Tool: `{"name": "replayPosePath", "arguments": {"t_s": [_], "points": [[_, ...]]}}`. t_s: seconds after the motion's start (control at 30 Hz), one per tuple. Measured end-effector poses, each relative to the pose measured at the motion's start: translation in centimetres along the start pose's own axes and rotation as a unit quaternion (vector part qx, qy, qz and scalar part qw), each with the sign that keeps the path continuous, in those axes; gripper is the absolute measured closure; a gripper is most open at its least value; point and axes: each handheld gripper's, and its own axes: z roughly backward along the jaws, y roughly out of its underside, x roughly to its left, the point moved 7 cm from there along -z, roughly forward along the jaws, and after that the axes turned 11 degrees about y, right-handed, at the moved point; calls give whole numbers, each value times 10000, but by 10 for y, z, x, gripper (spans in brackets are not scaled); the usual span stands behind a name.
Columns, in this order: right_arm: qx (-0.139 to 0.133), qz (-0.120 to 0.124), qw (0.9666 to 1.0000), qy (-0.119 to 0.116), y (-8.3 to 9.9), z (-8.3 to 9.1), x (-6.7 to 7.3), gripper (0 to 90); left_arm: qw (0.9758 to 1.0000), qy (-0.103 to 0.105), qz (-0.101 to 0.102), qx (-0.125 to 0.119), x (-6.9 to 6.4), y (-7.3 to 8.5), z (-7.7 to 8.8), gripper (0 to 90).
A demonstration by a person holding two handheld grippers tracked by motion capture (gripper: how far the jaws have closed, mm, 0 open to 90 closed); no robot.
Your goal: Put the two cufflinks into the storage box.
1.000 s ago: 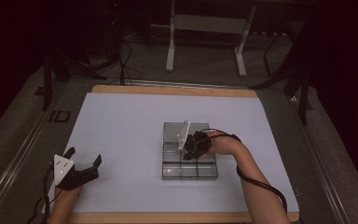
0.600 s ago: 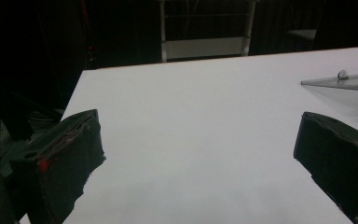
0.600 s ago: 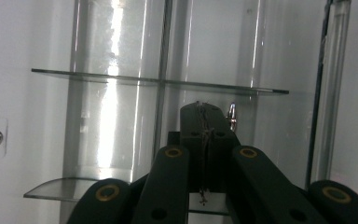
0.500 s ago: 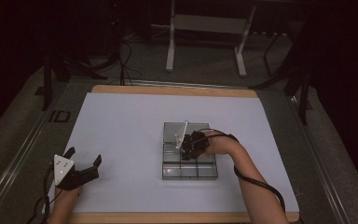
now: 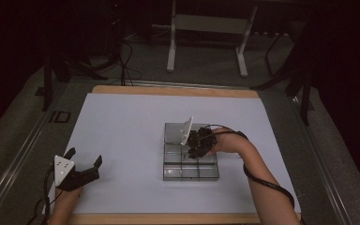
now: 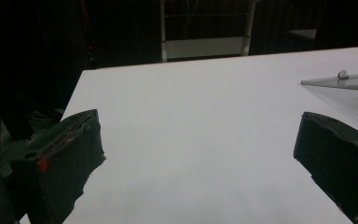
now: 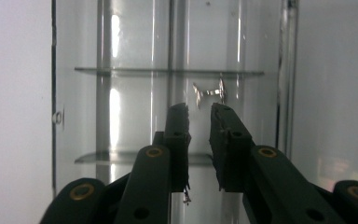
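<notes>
Now right tool (image 7: 199,109) just opening, empty, over clear box (image 5: 190,166) on white tabletop (image 5: 122,126).

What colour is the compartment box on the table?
The compartment box is clear and see-through, best seen in the right gripper view.

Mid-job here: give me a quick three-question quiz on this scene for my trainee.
1. True or false: the left gripper is clamped on the clear plastic compartment box.
2. Which gripper is over the box? A) the left gripper B) the right gripper C) both
3. What lies in the box just beyond the right gripper's tips?

Key:
1. False. Its jaws stand wide open over the white table, apart from the box.
2. B.
3. A small shiny metal piece. The jaws have just been opening, with nothing between them.
</notes>
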Motion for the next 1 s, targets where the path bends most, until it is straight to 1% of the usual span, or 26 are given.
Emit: {"name": "replayPosePath", "arguments": {"t_s": [0.07, 0.27, 0.37, 0.47, 0.6, 0.7, 0.8, 0.9, 1.0], "points": [[20, 17, 10000, 39, 2, 5, 1, 768, 10000, -2, 9, -7, 0, 0, 0, 17], [129, -67, 9998, 124, 13, 18, 0, 757, 10000, -10, -4, 0, 0, 0, 0, 17], [193, -84, 9997, 110, 19, 23, 2, 757, 10000, -7, 1, -1, 0, 0, 0, 17], [259, -108, 9995, 152, 25, 29, 2, 747, 10000, -1, 6, 3, 0, 0, 0, 17], [313, -228, 9990, 216, 34, 37, 0, 738, 10000, -7, -5, 4, 0, 0, 0, 17], [317, -325, 9986, 284, 41, 41, -2, 710, 10000, -5, 5, 4, 0, 0, 0, 17], [396, -422, 9978, 319, 50, 45, -2, 710, 10000, -4, -5, 2, 0, 0, 0, 17], [446, -444, 9974, 356, 57, 48, -2, 709, 10000, -4, -6, 3, 0, 0, 0, 17], [478, -522, 9968, 372, 66, 51, -2, 707, 10000, -3, -4, 1, 0, 0, 0, 17]]}}
